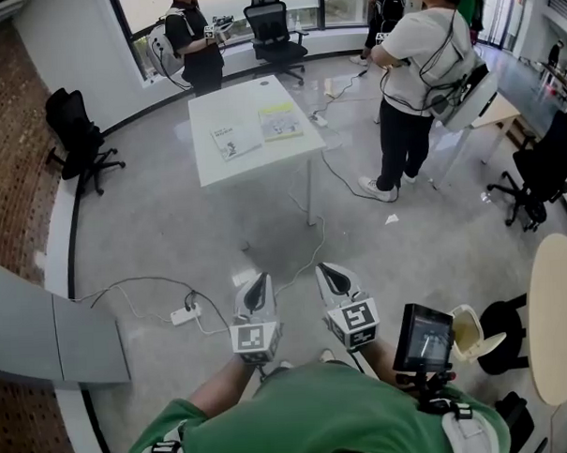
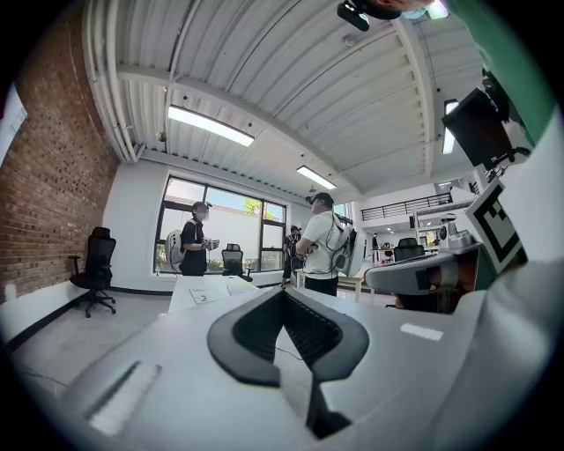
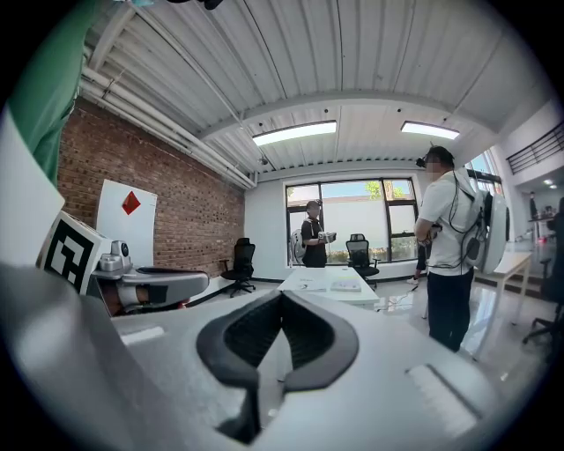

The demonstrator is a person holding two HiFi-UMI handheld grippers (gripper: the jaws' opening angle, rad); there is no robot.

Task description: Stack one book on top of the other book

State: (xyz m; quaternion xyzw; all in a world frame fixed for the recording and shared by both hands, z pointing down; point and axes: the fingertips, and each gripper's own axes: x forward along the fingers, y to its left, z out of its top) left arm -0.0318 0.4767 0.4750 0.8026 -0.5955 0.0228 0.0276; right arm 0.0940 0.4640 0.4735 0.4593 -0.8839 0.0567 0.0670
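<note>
Grippers, pair: left gripper [image 1: 259,280] and right gripper [image 1: 330,270], each with jaws pressed together and nothing between them. They are held side by side in front of the person's chest and aimed roughly level toward the table.

- Grey floor [image 1: 171,235]: open stretch lying between the grippers and the table.
- White table [image 1: 215,163]: square, well apart from both grippers.
- Person in white shirt [image 1: 417,65]: stands off the table's right edge.
- Person in black [image 1: 193,42]: stands beyond its far edge.
- White book [image 1: 236,140]: flat on the table, toward the near edge.
- Yellow-green book [image 1: 280,121]: flat, just beside the white book, toward the right edge. The two do not overlap.
- Power strip [image 1: 185,314]: on the floor, left of the grippers, with cables attached.

Step in hand, as judged: approach only, stacking not begun. The next move calls for closing in on the table's near edge, parting one pair of jaws, taking a book by a free edge, then lifting it and laying it square on the other.
</note>
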